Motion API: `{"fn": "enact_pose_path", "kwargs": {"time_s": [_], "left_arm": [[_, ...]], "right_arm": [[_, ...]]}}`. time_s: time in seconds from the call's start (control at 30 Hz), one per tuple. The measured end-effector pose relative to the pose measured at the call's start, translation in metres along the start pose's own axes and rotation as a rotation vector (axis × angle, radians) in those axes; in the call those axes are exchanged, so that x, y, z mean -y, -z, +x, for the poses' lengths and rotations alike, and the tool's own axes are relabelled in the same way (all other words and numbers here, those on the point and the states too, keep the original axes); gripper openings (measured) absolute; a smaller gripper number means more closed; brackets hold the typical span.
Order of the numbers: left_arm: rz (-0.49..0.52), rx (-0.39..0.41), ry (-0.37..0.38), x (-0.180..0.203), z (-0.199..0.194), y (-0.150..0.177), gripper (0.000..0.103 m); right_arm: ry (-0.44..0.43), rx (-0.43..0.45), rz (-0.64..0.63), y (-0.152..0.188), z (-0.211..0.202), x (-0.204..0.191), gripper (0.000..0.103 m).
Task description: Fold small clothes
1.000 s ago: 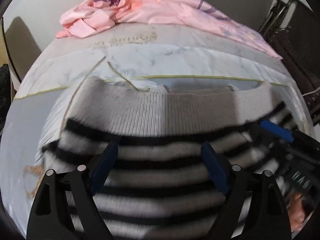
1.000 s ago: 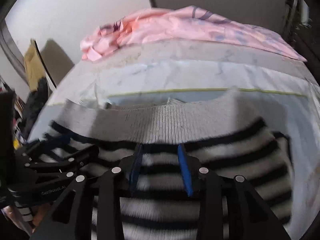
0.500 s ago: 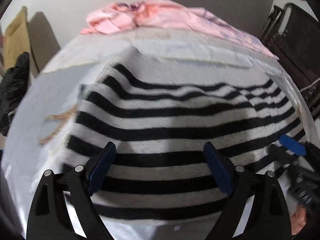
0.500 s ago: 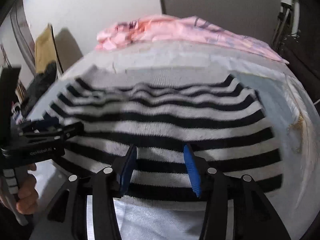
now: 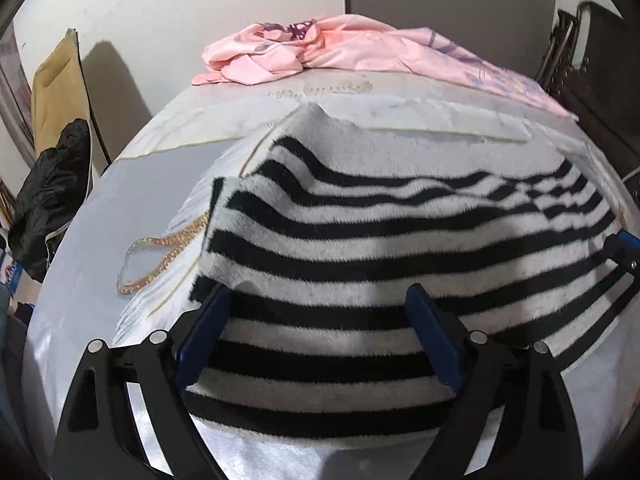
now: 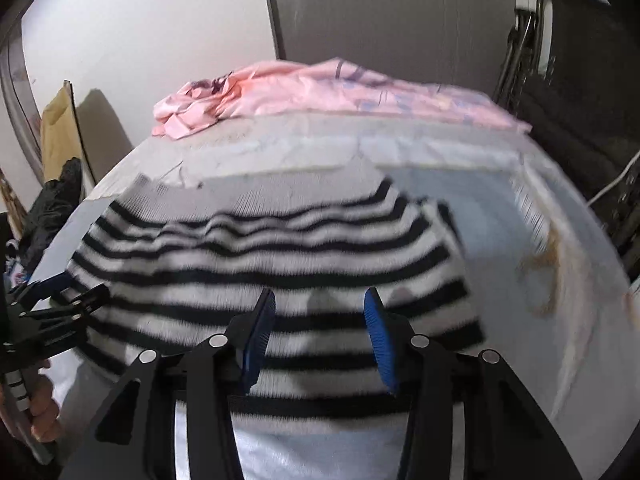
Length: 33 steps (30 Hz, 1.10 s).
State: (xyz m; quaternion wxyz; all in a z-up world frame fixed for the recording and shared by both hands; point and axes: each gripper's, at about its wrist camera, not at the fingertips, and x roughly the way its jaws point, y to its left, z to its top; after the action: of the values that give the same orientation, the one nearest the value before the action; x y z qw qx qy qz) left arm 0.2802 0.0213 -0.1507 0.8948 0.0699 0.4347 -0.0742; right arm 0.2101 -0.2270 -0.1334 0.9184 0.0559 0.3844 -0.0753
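Right wrist view is blurred; both grippers' fingers [image 6: 264, 320] gape empty over the striped sweater [image 5: 380, 248]

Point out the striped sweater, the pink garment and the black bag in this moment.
striped sweater [image 5: 380, 240], left wrist view, middle of its top layer.
pink garment [image 5: 320, 52], left wrist view, bunched middle folds.
black bag [image 5: 52, 184], left wrist view, its crumpled body.
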Motion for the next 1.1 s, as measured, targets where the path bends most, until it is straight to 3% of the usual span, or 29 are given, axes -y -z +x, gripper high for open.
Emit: {"fn": "enact_pose_path", "kwargs": {"time_s": [0.2, 0.3, 0.53, 0.7, 0.83, 0.87, 1.0, 1.07, 1.1], "left_arm": [[-0.013, 0.015, -0.046, -0.008, 0.002, -0.004, 0.086], [-0.006, -0.024, -0.072, -0.009, 0.015, -0.001, 0.088], [-0.054, -0.026, -0.022, -0.022, 0.011, -0.012, 0.085], [-0.043, 0.032, -0.024, -0.018, 0.004, -0.038, 0.085], [-0.004, -0.081, -0.06, -0.006, 0.051, -0.037, 0.088], [-0.016, -0.059, -0.073, -0.008, 0.049, -0.037, 0.094], [-0.014, -0.08, -0.065, -0.011, 0.037, -0.042, 0.086], [-0.018, -0.041, -0.031, -0.008, 0.019, -0.044, 0.086], [-0.012, -0.019, -0.018, -0.003, 0.01, -0.045, 0.086]], "right_arm": [[0.027, -0.019, 0.059, -0.014, 0.016, 0.011, 0.047], [0.039, -0.084, 0.101, -0.01, 0.035, 0.022, 0.048], [-0.017, -0.07, 0.133, -0.009, 0.027, 0.029, 0.048], [-0.078, -0.049, 0.104, -0.019, 0.019, 0.006, 0.048], [-0.121, -0.109, 0.045, -0.013, 0.041, -0.026, 0.053], [-0.107, -0.13, 0.036, -0.009, 0.047, -0.03, 0.054], [-0.094, -0.091, -0.002, -0.006, 0.04, -0.033, 0.056], [-0.121, -0.061, 0.038, -0.008, 0.027, -0.021, 0.056], [-0.094, -0.03, 0.043, -0.009, 0.018, -0.015, 0.056]]}}
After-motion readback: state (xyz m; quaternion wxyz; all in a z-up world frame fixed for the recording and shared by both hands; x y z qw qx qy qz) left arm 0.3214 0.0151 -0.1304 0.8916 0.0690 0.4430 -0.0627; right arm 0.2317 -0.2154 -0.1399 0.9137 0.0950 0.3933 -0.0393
